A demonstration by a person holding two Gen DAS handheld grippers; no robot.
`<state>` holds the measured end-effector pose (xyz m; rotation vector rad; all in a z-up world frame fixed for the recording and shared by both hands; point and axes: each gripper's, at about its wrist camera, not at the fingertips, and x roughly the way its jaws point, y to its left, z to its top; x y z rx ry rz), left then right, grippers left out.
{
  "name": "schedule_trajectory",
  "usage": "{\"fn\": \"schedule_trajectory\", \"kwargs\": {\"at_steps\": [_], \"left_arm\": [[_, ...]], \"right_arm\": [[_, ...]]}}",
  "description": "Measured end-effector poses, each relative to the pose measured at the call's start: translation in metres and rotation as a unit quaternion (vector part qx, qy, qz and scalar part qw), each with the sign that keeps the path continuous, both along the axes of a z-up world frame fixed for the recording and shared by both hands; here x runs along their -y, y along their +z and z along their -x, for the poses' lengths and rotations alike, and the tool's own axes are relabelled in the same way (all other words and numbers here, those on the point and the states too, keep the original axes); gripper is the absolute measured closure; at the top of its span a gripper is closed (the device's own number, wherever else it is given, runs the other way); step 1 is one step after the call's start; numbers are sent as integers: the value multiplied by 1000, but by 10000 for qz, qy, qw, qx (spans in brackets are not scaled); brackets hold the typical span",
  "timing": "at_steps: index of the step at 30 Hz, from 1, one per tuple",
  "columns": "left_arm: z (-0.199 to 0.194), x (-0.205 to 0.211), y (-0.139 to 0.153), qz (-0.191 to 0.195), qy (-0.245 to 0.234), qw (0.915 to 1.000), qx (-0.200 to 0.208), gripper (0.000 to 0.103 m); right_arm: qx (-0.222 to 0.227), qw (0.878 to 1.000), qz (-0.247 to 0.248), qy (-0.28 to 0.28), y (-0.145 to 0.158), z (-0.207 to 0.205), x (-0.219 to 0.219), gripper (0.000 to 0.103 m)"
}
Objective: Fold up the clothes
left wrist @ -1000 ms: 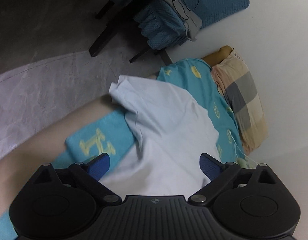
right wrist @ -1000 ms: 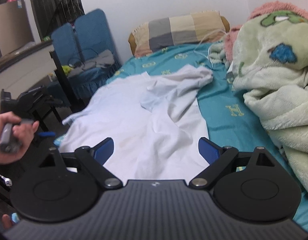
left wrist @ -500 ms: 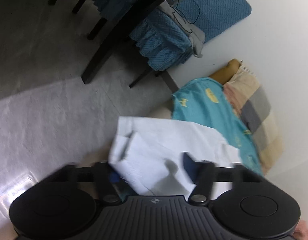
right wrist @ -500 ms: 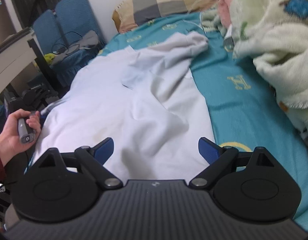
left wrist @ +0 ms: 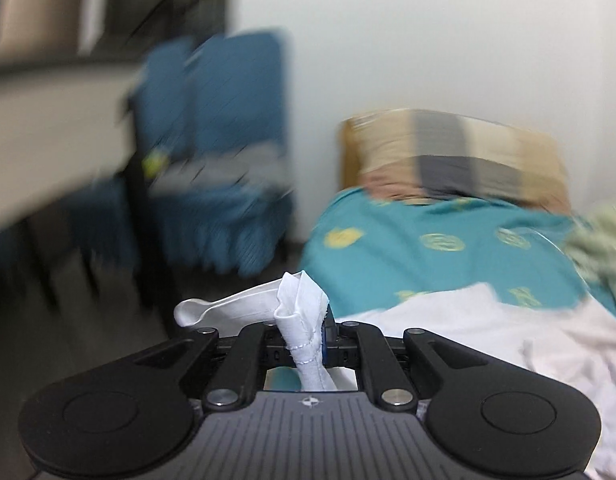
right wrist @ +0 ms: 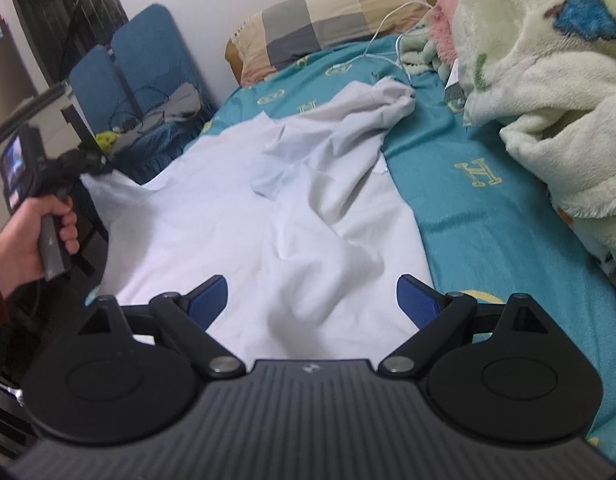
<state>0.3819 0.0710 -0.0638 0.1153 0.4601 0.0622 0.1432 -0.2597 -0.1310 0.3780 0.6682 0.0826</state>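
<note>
Left wrist view: the left claw (left wrist: 308, 334) has just been closing and now stands clamped on a bunched hemmed edge of the white shirt (left wrist: 303, 320), which stands up between its fingers and spills over toward 10 o'clock. The rest of the garment lies at 4 o'clock on the teal bedsheet (left wrist: 428, 256). A checked pillow (left wrist: 456, 160) sits at 1 o'clock against the wall. Blue chairs (left wrist: 227, 152) stand at 11 o'clock, off the bed. The background is heavily blurred; finer detail there cannot be told.

Right wrist view: the right claw (right wrist: 312, 300) stands wide, nothing between its blue pads (right wrist: 414, 296); it hangs over the near part of the shirt, and contact cannot be told. The shirt spreads across the sheet from the claw toward 12 o'clock, wrinkled, with one sleeve (right wrist: 372, 108) folded and bunched at 1 o'clock. At 9 o'clock a hand (right wrist: 31, 236) in a dark red sleeve grips the handle of the other claw, which holds the shirt's left edge lifted at the side of the bed. A pale green fleece blanket (right wrist: 548, 80) is heaped at 2 o'clock, just beside the shirt but apart from it. A white cable (right wrist: 384, 36) trails from the pillow area onto the sheet
</note>
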Motion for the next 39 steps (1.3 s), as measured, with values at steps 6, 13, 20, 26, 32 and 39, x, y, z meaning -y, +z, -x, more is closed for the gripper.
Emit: {"fn": "schedule_trajectory", "kwargs": {"at_steps": [6,13,20,26,32,39], "left_arm": [[18,122,5,-561,-1122,9921,91,95],[27,217,-52,-574,-1774,9817,-393,89],[54,202,-69,-192,-1715,9825,-704,39],[152,150,-19,122,-1507,9858,-732,20],[261,119,23,291,-1148,9898,-798,12],[316,90,38,689,-964,9905,-696,12]], "right_arm": [[145,9992,-172,-329,6,2,22,10],[75,9964,-424,-734,-2,-5,51,10],[177,9956,-517,-760,-6,-12,60,10],[397,9964,-454,-601,-1,-12,56,10],[717,9964,-290,-350,10,-2,46,10],[983,9946,-177,281,30,22,25,17]]}}
